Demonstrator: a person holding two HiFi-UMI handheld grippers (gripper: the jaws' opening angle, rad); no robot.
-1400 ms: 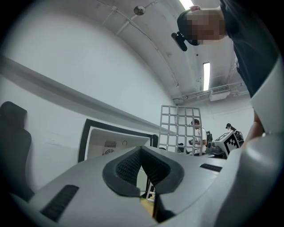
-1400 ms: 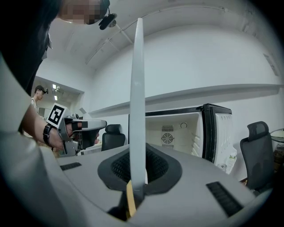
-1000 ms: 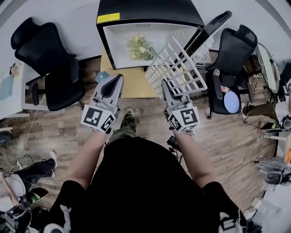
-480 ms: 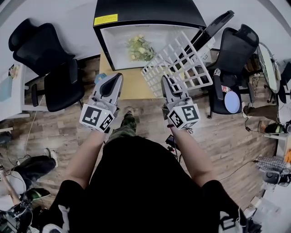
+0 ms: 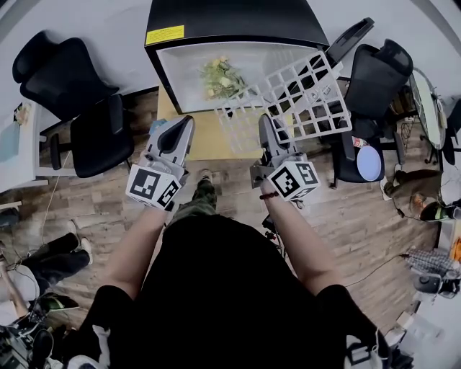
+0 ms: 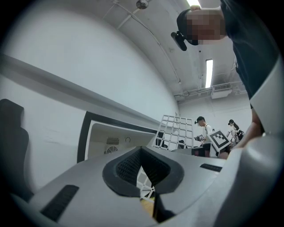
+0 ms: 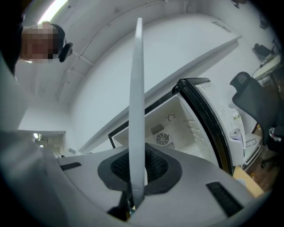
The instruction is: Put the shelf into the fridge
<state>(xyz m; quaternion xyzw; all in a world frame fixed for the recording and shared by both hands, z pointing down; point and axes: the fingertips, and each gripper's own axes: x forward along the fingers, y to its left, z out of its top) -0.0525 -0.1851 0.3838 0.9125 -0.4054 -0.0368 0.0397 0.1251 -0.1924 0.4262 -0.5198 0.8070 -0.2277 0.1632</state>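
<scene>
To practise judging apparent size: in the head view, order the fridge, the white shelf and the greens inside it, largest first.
1. fridge
2. shelf, held nearer the camera
3. greens, clearly smallest

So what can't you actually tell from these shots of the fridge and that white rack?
- Greenish bundle inside the fridge: head view, too small to identify, partly behind the shelf.
- Fridge's right inner wall: head view, covered by the shelf.
- Yellow label: head view, print too small.
- Shelf's grid: right gripper view, edge-on in the right gripper, only a strip shows.
</scene>
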